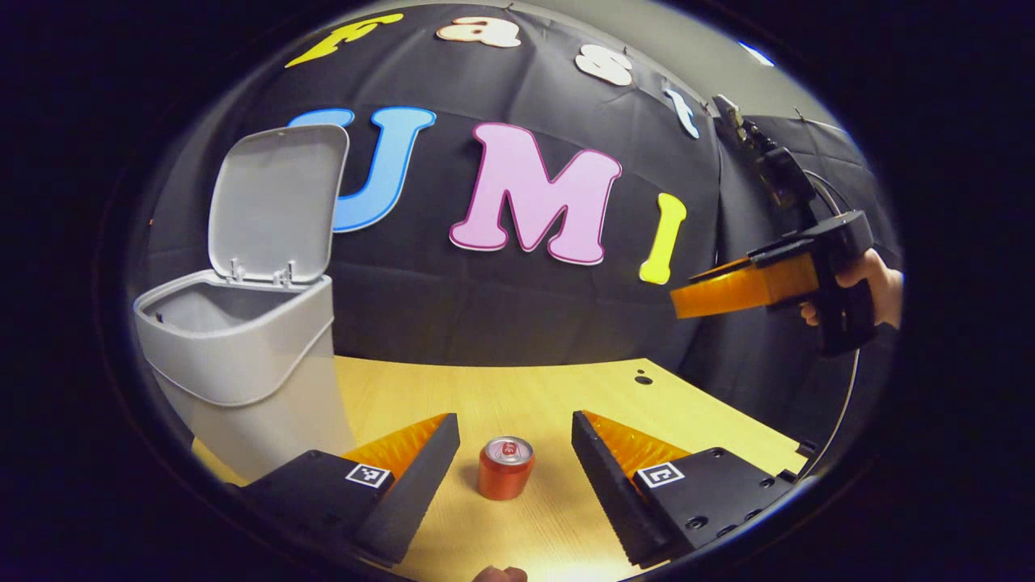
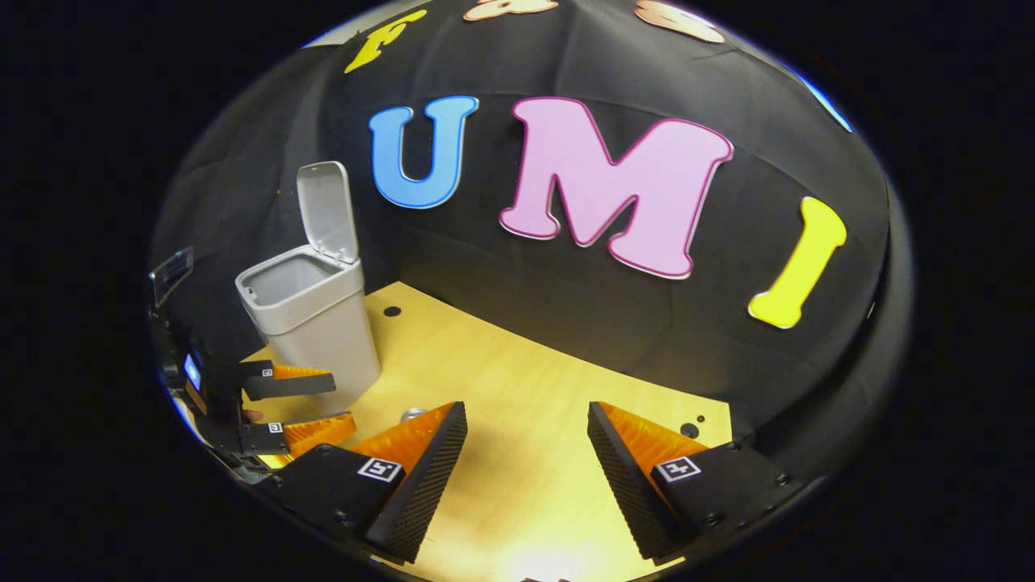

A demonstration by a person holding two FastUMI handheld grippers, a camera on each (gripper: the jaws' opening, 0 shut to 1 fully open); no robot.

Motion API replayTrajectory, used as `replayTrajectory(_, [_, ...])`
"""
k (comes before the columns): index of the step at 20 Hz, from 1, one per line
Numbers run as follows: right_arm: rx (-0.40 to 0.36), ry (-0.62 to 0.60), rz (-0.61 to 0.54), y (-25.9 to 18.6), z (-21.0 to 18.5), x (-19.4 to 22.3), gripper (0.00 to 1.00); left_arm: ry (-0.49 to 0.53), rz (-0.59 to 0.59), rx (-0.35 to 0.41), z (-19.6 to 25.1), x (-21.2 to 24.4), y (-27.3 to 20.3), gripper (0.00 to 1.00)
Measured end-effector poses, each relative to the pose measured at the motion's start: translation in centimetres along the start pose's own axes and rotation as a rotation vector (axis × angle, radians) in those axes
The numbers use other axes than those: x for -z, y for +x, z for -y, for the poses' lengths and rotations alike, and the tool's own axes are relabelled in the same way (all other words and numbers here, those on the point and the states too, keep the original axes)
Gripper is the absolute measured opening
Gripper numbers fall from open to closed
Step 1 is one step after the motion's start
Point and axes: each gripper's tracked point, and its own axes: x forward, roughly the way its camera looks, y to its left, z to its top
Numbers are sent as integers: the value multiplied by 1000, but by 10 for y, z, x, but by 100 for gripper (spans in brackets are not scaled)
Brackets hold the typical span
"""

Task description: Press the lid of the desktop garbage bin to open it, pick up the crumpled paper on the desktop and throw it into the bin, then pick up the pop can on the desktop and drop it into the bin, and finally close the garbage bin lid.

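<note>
The grey desktop bin (image 1: pixel 242 364) stands at the table's left with its lid (image 1: pixel 275 210) swung up and open. A red pop can (image 1: pixel 505 469) stands upright on the wooden table (image 1: pixel 558 392), between and just ahead of my left gripper (image 1: pixel 516 424), whose fingers are spread wide and do not touch it. My right gripper (image 1: pixel 683 301) hangs in the air at the right, held by a hand (image 1: pixel 877 283). In the right gripper view, my right gripper (image 2: pixel 525 461) is open over bare table. The bin (image 2: pixel 311 323) and the open left gripper (image 2: pixel 340 402) sit to its left, and the can's top (image 2: pixel 414 414) peeks out.
The black cloth wall rises right behind the table. Small dark holes (image 1: pixel 643 378) mark the tabletop near its far right corner. The table's right edge (image 1: pixel 776 444) drops off close to my left gripper's right finger.
</note>
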Motion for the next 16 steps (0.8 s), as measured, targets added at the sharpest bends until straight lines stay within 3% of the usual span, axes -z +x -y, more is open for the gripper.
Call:
replayTrajectory(4, [14,52,-38,7,21,19,97,60,-43,-62,-9,24,27,95])
replayTrajectory(11, [14,86,-84,30,40,31,97,41,-62,-47,-10,53,68,95])
replayTrajectory(16, [-19,72,-117,47,31,39,97,41,-83,-92,-29,71,95,96])
